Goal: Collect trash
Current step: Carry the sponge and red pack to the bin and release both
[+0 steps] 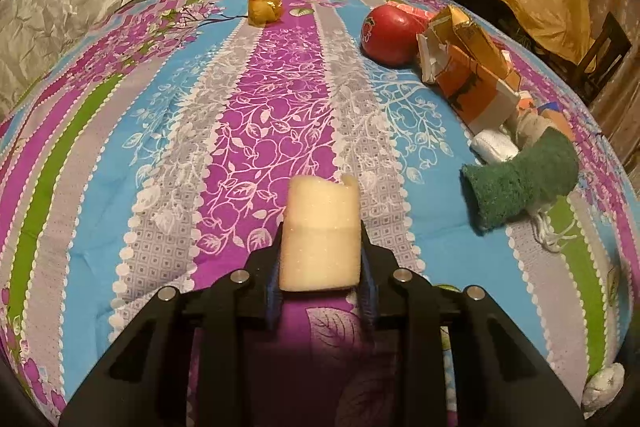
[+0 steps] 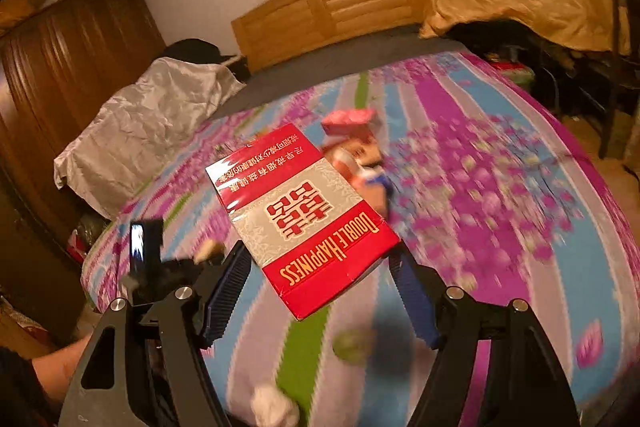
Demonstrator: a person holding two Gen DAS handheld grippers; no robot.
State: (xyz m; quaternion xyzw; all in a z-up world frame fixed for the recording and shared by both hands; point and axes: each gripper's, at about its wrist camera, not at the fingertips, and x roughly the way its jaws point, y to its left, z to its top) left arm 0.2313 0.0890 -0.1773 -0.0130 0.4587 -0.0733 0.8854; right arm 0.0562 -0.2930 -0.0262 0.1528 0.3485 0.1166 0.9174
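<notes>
**Both tongs loaded above the bed, more trash waiting to the right**

The left tongs (image 1: pixel 322 259) were clamped on a pale foam piece (image 1: pixel 320 233), which stood up out of the blue pads with its long axis running straight ahead, away from the camera. Far ahead and a little left of those tongs lay a crumpled yellow wrapper (image 1: pixel 263 9) on the patterned bedsheet (image 1: pixel 140 155). Ahead and to the right sat a red pouch (image 1: pixel 386 33), touching a torn orange carton (image 1: pixel 472 75); nearer on the same side lay a curled green scouring pad (image 1: pixel 520 179) beside a white scrap (image 1: pixel 494 146).

In the right wrist view, the right tongs (image 2: pixel 320 259) gripped a red cigarette box (image 2: pixel 302 215) across its width, its long axis pointing forward and to the left. Just beyond it, blurred, was a heap of red and pink packets (image 2: pixel 354 143). Judging by these views, the green pad and carton lay closer to the right tongs, but both were already full, so each load likely needed dropping off first; no bin was visible.
</notes>
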